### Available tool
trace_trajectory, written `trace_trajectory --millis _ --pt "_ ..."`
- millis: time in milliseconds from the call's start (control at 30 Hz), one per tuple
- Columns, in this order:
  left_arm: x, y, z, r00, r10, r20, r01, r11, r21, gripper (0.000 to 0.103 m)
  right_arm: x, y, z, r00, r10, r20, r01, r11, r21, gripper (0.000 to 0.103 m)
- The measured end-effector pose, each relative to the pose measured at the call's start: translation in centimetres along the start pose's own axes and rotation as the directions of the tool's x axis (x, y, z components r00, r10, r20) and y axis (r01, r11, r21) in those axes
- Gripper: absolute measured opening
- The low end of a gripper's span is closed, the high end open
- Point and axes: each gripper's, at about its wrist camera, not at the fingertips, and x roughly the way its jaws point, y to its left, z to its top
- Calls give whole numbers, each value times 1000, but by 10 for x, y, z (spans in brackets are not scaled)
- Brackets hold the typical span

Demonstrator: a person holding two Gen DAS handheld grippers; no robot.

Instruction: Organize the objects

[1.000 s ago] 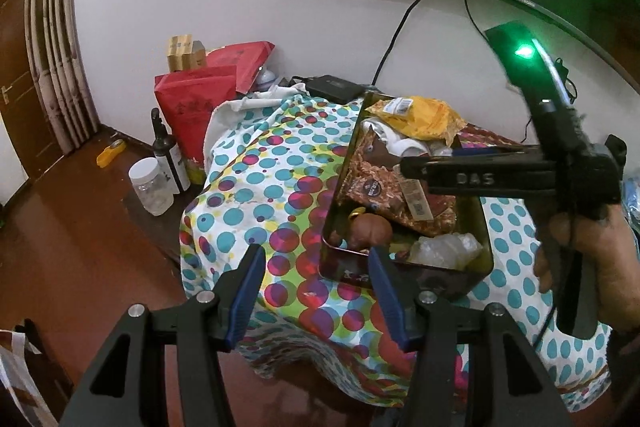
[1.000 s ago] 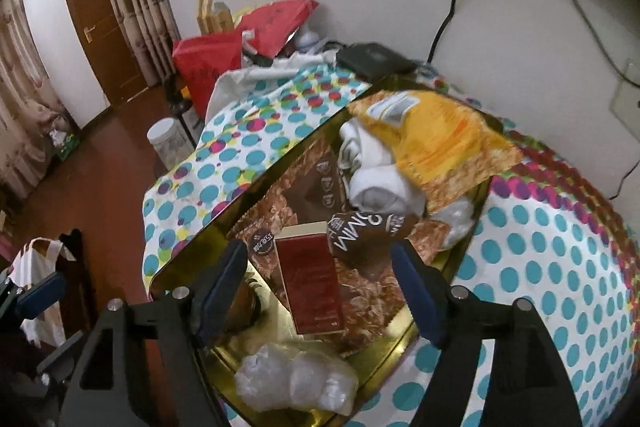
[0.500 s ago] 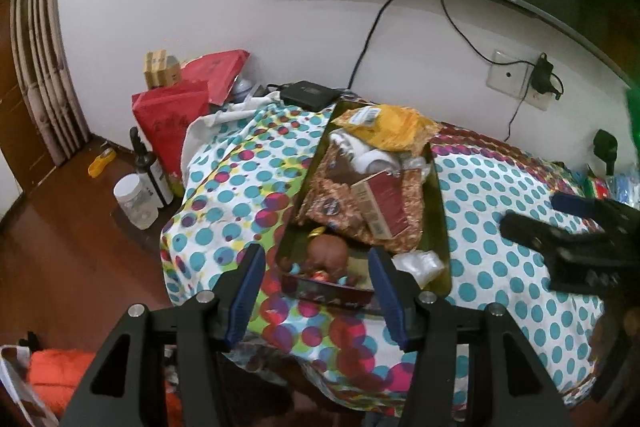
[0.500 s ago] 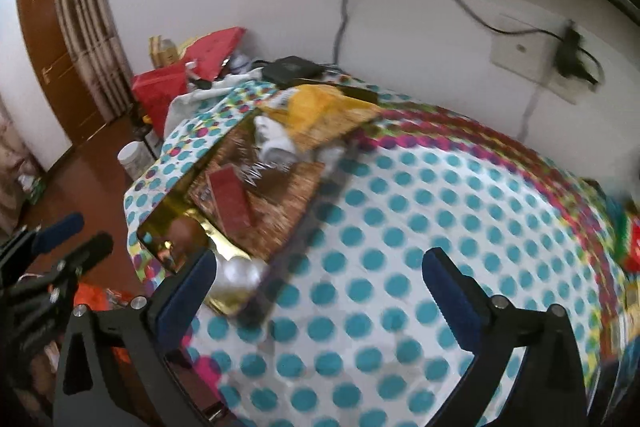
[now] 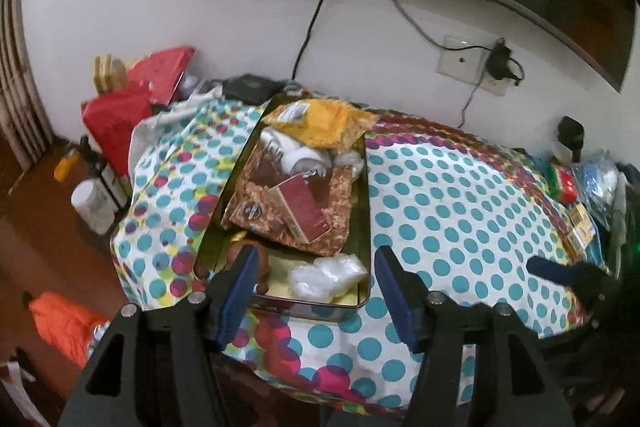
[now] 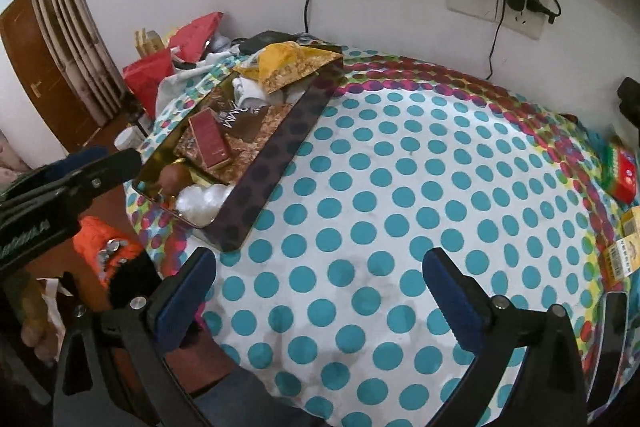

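Both empty: left gripper (image 5: 314, 285) just widened, over near end of long tin (image 5: 362, 227); right gripper (image 6: 320, 285) fully spread, aside.

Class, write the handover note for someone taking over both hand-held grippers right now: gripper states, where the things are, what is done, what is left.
Left hand-held gripper: open, empty, jaws just widened, over the near end of the tin tray.
Right hand-held gripper: wide open, empty, over bare polka-dot cloth.
Tray holds the red box, snack bags, a plastic wad and a brown round thing.
Small boxes lie at the table's right edge.
Done: cannot tell.
Left: probably sorting the right-edge items.
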Motion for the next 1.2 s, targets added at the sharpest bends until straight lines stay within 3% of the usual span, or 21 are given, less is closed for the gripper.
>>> trace_trajectory --millis 133,300,433,567,700,833,933,1100,1200 --pt "3 5 1 1000 7 -13 -8 1000 -18 62 4 0 -3 1000 16 -10 -16 1000 3 103" --pt "0 4 1 997 78 0 -78 997 18 62 6 1 -5 999 29 -16 -29 1000 8 103" --pt "1 7 0 999 34 -22 -34 999 -5 62 4 4 -5 1000 24 -13 -24 1000 0 103" --pt "4 5 0 993 110 -33 -110 994 12 62 0 13 -3 1000 0 -14 -1 1000 -26 103" --pt "4 10 -1 997 69 -45 -70 997 -20 62 -4 25 1 1000 -10 -15 9 998 -63 103" --pt "5 10 1 993 111 -50 -112 994 -11 62 -6 34 3 1000 6 -14 -7 997 -81 103" --pt "6 13 -1 996 63 -67 -65 997 -33 68 -6 37 4 1000 14 -12 -15 996 -85 103" --pt "7 8 -3 994 82 -66 -84 996 -24 70 -2 38 2 1000 8 -24 -10 996 -92 103" --pt "4 3 -3 991 133 -33 -133 991 -4 70 1 37 1 999 11 -36 -14 996 -86 103"
